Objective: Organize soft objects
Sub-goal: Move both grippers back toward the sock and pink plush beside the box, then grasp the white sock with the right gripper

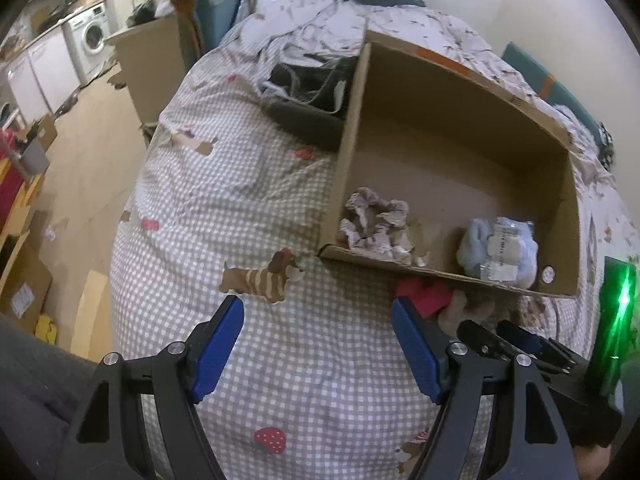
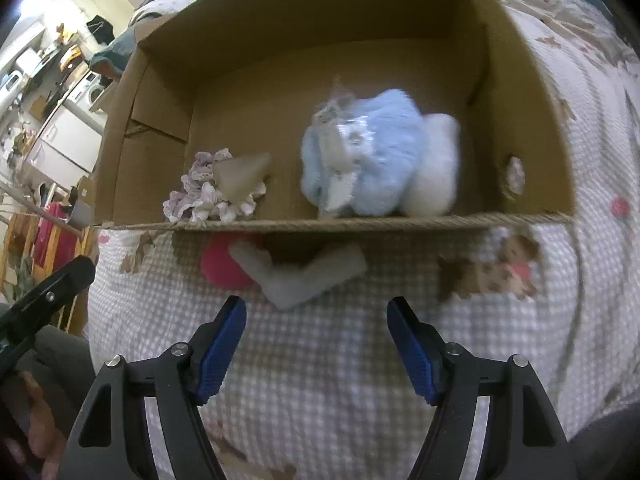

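An open cardboard box (image 1: 404,88) lies on a checked bed cover (image 1: 256,184). Inside it are a frilly pale scrunchie (image 1: 376,226) and a light blue fluffy bundle (image 1: 498,250). The right wrist view shows the box (image 2: 160,92), the scrunchie (image 2: 208,196) and the blue bundle (image 2: 372,160) too. In front of the box lie a pink soft item (image 2: 222,264) and a grey sock (image 2: 304,276); the pink item (image 1: 424,294) also shows in the left wrist view. My left gripper (image 1: 318,320) is open and empty over the cover. My right gripper (image 2: 316,318) is open and empty just short of the sock.
Dark clothes (image 1: 316,92) lie behind the box on the left. A second cardboard box (image 1: 152,64) stands beside the bed. A washing machine (image 1: 90,38) and white cabinets stand at the far left across the floor. The bed's left edge drops to the floor.
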{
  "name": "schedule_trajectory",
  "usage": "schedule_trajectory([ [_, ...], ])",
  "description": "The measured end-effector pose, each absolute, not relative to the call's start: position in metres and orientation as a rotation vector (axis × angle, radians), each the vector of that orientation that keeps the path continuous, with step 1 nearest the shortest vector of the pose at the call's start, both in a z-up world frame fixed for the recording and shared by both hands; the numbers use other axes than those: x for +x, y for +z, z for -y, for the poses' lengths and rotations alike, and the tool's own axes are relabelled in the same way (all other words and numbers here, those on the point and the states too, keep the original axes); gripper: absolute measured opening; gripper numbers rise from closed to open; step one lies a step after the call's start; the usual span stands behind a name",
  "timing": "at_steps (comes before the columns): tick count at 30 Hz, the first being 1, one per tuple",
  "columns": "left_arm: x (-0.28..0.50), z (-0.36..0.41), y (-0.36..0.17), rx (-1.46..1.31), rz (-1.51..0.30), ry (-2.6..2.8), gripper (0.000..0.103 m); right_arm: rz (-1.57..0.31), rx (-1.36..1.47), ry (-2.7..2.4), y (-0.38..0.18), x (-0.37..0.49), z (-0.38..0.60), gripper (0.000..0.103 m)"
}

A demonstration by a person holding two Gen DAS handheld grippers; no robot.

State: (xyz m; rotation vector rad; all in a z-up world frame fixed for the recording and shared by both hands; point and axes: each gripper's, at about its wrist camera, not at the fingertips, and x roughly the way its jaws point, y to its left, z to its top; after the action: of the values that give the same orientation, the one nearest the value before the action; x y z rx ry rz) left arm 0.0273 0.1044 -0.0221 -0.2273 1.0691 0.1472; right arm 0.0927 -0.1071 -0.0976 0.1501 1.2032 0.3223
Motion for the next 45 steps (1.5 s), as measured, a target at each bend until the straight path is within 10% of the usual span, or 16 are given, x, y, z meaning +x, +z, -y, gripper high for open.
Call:
schedule_trajectory([
  [7,0.03,-0.109,-0.028,-0.249,-1.093,0.161,0.074,-1.196,0.121,0.338,-0.115,0.105,0.086,0.076],
  [15,0.033,-0.102,-0.03,-0.241,-1.102,0.144,0.074,-1.184,0.095,0.388,-0.108,0.098,0.077,0.033],
  [45,0.065,-0.046,-0.062,-0.044,-1.259,-0.052,0.074,-1.212,0.179,0.357,-0.07,0.068,0.123,0.032],
])
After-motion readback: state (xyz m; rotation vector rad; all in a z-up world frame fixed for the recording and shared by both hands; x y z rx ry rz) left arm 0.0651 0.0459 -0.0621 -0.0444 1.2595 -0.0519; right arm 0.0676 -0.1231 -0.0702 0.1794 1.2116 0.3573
